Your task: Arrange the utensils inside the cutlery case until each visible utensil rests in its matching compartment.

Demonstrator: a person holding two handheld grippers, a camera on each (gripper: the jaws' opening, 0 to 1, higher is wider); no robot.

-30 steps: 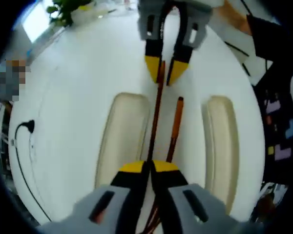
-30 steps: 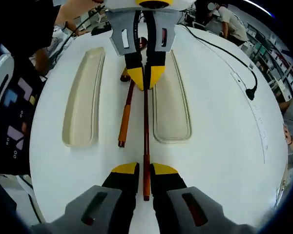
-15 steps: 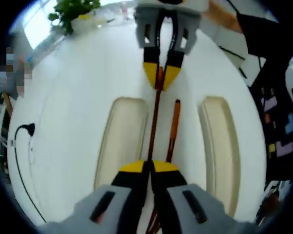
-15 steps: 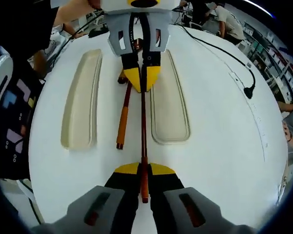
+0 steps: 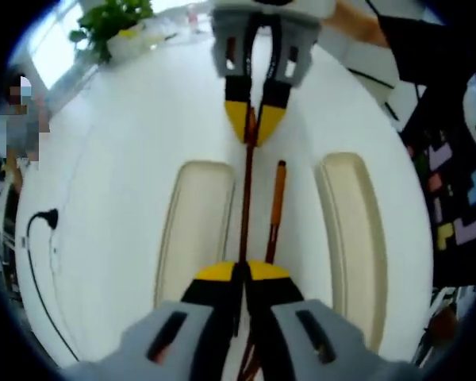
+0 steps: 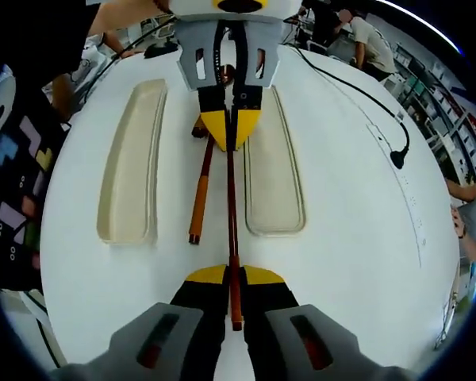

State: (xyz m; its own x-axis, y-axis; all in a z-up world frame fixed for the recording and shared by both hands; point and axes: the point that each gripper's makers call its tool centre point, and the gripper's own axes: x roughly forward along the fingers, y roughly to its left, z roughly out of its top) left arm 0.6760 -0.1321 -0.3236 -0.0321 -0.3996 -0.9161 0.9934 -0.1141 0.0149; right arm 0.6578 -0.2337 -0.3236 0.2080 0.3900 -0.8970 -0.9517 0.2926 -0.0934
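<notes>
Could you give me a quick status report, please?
Both grippers, left and right, shut on one dark utensil. Orange utensil on table between two trays. Nothing blocking.

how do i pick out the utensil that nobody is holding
On the white table lie two long cream trays. Between them run two thin sticks. The free one is the orange utensil lying flat; the dark red utensil beside it is clamped at each end by the left gripper and right gripper.

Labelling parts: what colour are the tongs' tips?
Yellow, clearest on the left tongs in the right gripper view.
</notes>
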